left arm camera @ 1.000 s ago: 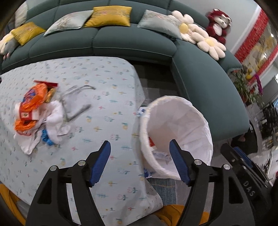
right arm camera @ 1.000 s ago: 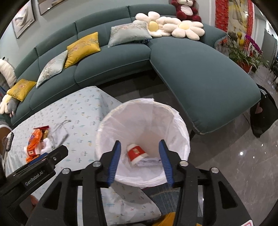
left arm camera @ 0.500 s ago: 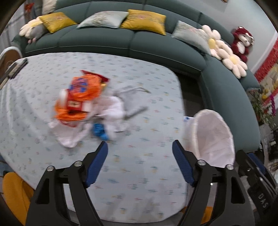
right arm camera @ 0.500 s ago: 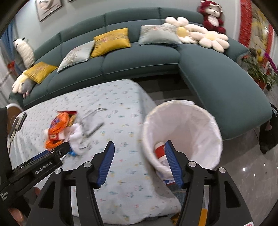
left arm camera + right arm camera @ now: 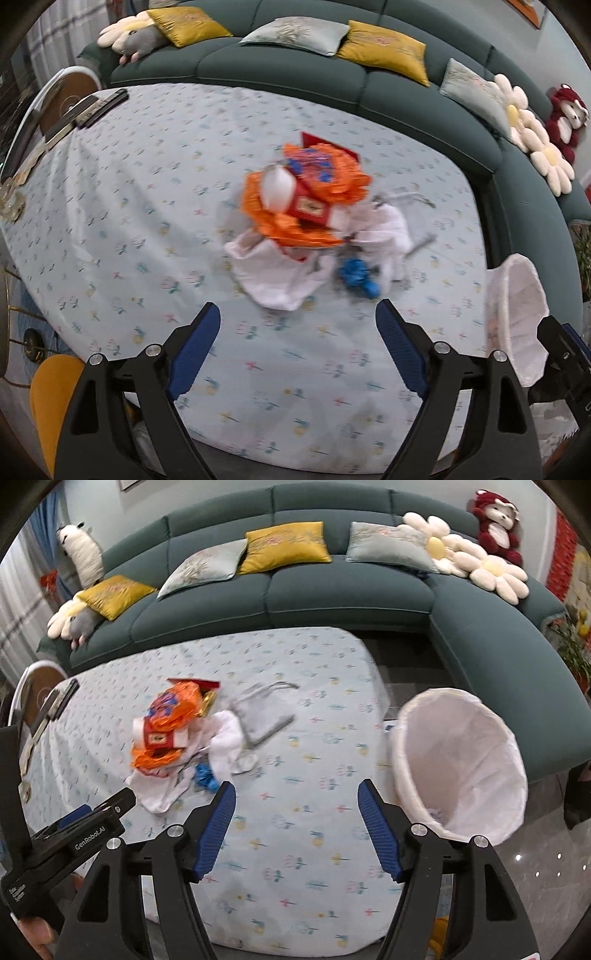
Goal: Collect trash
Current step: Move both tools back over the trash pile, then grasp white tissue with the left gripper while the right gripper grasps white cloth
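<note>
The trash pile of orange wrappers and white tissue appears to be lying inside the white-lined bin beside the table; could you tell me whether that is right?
Not quite. The trash pile of orange wrappers and white tissue lies on the patterned tablecloth, not inside the bin. The white-lined bin does stand beside the table, apart from the pile. The right wrist view shows this.

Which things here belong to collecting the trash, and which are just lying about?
For the job:
- crumpled orange plastic wrapper
- white crumpled paper
- small blue scrap
- white-lined waste bin

Lying about:
- yellow sofa cushion
- red plush bear
- black remote
</note>
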{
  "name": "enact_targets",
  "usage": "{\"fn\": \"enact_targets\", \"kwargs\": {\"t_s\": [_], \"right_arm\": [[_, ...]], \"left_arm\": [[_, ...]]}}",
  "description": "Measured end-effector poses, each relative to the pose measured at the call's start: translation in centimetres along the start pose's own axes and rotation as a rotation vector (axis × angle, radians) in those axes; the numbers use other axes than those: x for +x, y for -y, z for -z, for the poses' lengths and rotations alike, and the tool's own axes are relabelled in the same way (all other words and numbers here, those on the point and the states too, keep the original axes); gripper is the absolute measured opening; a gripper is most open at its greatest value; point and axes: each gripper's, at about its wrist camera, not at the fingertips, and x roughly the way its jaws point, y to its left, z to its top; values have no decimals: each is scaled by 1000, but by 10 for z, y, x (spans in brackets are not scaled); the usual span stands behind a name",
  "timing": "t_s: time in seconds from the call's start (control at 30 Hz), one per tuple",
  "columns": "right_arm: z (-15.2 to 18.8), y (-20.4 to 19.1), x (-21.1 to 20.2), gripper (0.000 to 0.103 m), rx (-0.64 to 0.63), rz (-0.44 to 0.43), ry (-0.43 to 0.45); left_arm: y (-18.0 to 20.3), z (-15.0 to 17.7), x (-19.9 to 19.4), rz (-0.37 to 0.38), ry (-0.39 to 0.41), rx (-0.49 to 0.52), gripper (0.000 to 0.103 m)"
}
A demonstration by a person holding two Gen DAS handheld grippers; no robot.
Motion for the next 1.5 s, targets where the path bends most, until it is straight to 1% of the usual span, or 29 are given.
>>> {"fn": "enact_targets", "kwargs": {"t_s": [0.17,0.43,0.57,0.83,0.9,0.93,1.0,1.07,1.1,1.17,1.2,1.23,1.27,1.3,1.33,1.37,1.4,1.43,1.5], "right_arm": [[-3,-28,19,66,-27,-15,-25],[-13,-57,60,66,-51,-26,-77],[-21,-70,85,66,-60,-25,-104],[-36,-89,128,66,-71,-15,-143],[-38,-92,138,66,-73,-12,-153],[-39,-93,142,66,-74,-8,-157],[-40,-94,150,66,-73,-2,-166],[-40,-94,156,66,-71,-3,-173],[-39,-94,160,65,-71,-1,-179],[-38,-94,164,61,-68,-1,-186],[-37,-94,165,53,-65,-8,-192],[-36,-94,166,43,-63,-17,-198],[-35,-93,167,39,-63,-20,-203],[-33,-93,166,32,-64,-22,-204],[-32,-93,165,25,-65,-28,-204],[-32,-93,164,21,-65,-35,-203],[-31,-92,161,16,-64,-43,-201],[-31,-91,157,15,-63,-49,-196],[-31,-88,148,12,-59,-61,-179]], "left_arm": [[-21,-2,16,-19,-25,-18,82],[-43,-8,54,-26,-90,-43,82],[-49,-13,74,-32,-117,-49,82],[-50,-22,109,-13,-173,-63,81],[-49,-24,114,-4,-182,-67,77],[-49,-25,118,-1,-191,-69,77],[-49,-26,123,7,-199,-77,70],[-49,-28,125,5,-199,-76,68],[-48,-29,125,7,-195,-73,64],[-46,-30,126,15,-193,-57,57],[-45,-31,127,18,-196,-52,51],[-44,-32,127,25,-198,-51,48],[-43,-32,126,31,-200,-52,44],[-41,-32,126,34,-202,-54,38],[-39,-33,126,42,-204,-57,35],[-38,-33,124,49,-206,-57,30],[-37,-33,124,51,-206,-57,27],[-36,-32,122,54,-205,-58,25],[-34,-30,116,62,-203,-59,15]]}}
